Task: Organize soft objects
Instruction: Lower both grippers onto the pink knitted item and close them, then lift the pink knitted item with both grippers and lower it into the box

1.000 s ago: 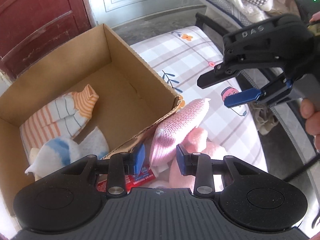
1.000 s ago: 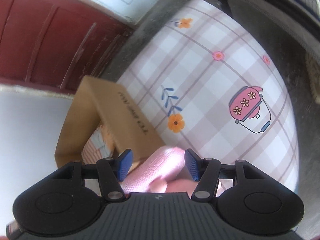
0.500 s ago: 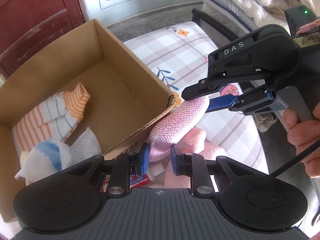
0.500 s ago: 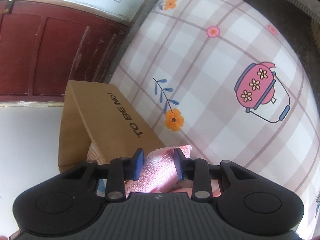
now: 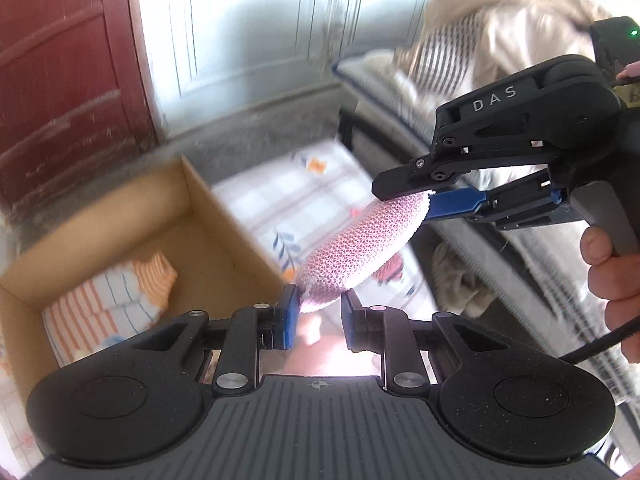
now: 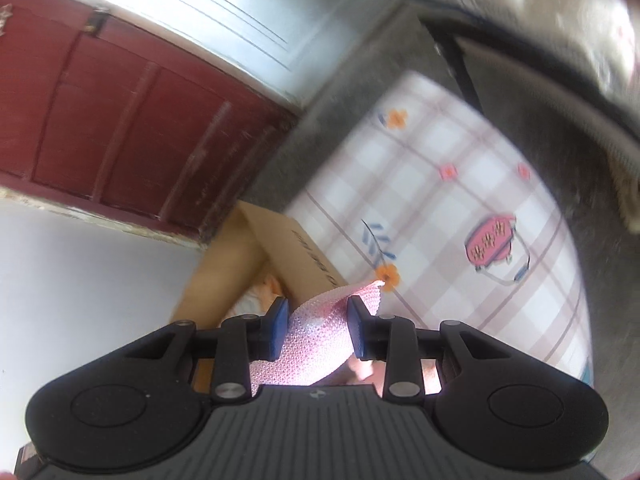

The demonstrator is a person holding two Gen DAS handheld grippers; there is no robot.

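A pink knitted cloth [image 5: 356,244] hangs in the air, stretched between both grippers above the checked mattress. My left gripper [image 5: 318,314] is shut on its near end. My right gripper [image 5: 416,196] is shut on its far end; in the right wrist view the cloth [image 6: 320,332] sits between that gripper's [image 6: 318,326] blue pads. An open cardboard box [image 5: 224,216] lies to the left and below, holding a striped orange and white sock [image 5: 120,300]. More pink fabric [image 5: 316,344] lies below the left gripper, partly hidden.
The checked mattress [image 6: 460,216] with flower and teapot prints lies on the floor to the right of the box [image 6: 296,248]. A red door [image 6: 120,120] and white wall stand behind. A bed with piled clothes [image 5: 460,56] is at the right.
Both grippers have lifted the pink knitted cloth up off the mattress and away from the pile. The views are blurred from the movement.
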